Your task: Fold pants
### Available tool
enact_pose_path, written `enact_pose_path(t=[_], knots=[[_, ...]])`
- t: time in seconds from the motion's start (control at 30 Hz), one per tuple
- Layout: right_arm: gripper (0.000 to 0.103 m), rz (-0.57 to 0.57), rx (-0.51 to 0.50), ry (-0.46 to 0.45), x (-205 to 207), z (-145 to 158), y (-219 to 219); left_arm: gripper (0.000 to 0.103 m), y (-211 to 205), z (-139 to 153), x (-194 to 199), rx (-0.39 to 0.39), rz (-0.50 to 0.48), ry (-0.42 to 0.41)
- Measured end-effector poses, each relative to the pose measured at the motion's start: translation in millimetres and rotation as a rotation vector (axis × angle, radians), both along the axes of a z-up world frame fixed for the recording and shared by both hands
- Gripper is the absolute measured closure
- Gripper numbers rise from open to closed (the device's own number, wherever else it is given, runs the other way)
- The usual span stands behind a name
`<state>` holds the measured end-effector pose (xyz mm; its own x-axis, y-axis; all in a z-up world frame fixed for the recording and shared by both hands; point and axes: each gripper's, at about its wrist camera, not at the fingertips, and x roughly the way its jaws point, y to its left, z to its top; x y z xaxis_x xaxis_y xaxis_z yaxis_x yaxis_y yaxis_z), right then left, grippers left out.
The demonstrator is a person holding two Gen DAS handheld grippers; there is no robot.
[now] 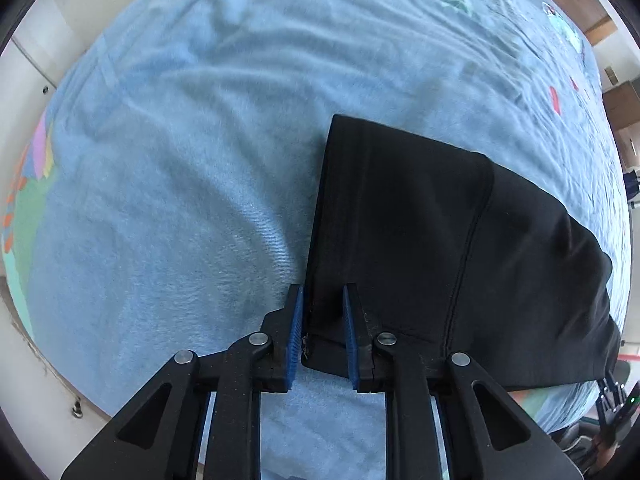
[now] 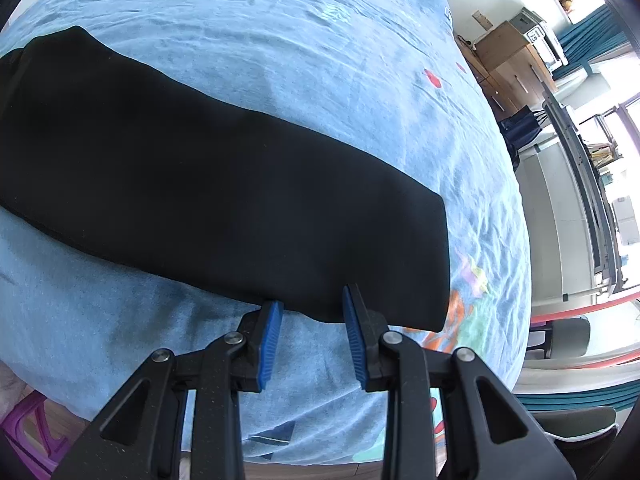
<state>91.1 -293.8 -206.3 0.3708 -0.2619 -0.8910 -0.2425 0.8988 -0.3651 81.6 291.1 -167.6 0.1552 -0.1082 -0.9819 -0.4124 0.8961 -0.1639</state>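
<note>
Left tool [image 1: 323,330] sits with its blue pads spread on either side of the near left corner of the black pants [image 1: 420,248] — fabric runs between the pads but they aren't pressed onto it, so we call it spread, not pinching. Right tool [image 2: 312,338] is also spread, its tips right at the near edge of the pants [image 2: 208,184] close to the right end; one pad overlaps the cloth, the other looks just short of it.

The pants lie flat as a long, narrow black band on the blue bedsheet [image 1: 180,180], apparently already folded lengthwise, with one more fold likely ahead.

What we think could go wrong: either tool closing on the top layer only, so the stack splits on lifting. Closing too deep could catch the sheet too and drag it. Uneven lifting between the two ends would skew the fold.

Hard to tell: how many layers lie between the pads — black on black hides the edges. The middle of the band is split between the two views, and its far left end is cut off in the right wrist view. Which end is the waistband, we can't say for sure.
</note>
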Motion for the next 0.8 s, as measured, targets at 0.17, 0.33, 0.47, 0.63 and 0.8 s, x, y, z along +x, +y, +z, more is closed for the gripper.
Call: enact_pose_path(t=[0.17, 0.33, 0.47, 0.63, 0.8], knots=[[0.102, 0.007, -0.005, 0.0, 1, 0, 0, 0.088, -1, -1, -1, 0.001, -0.025, 0.014], [0.102, 0.0, -0.004, -0.005, 2, 0, 0, 0.094, -2, 10, -12, -0.046, -0.036, 0.007], [0.102, 0.0, -0.004, -0.003, 2, 0, 0, 0.096, -12, 26, -14, -0.042, -0.07, 0.0], [0.102, -0.001, -0.005, 0.0, 3, -1, -1, 0.096, -20, 15, -13, 0.025, -0.098, 0.031], [0.102, -0.01, -0.016, 0.018, 6, -8, -5, 0.095, -27, -15, -5, 0.075, -0.13, 0.076]])
